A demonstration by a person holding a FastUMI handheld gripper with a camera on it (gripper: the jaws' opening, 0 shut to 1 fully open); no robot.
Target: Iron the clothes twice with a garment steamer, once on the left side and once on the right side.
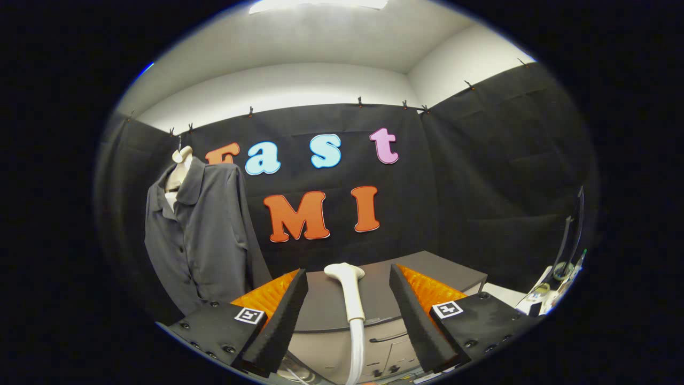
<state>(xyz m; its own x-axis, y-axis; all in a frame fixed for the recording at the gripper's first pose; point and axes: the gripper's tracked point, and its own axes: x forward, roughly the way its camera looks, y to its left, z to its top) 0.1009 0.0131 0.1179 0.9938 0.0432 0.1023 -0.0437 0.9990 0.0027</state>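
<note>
Gripper view has the tongs [347,278] spread wide, nothing between the pads pressing on anything. The white garment steamer [350,291] stands upright in the gap between the two fingers, clear of both, its rounded head at about fingertip height and its hose [357,350] dropping down from the handle toward the near side. It sits at the near edge of a grey desk [427,267], which has a drawer front with a dark handle [387,338] below.

Off to the far left, a dark grey button-up shirt [200,235] hangs on a pale mannequin form [179,166] against the black booth wall, well apart from the steamer. Over on the right, past the desk, there's some cluttered gear [556,283] with cables; can't make out what it is.
</note>
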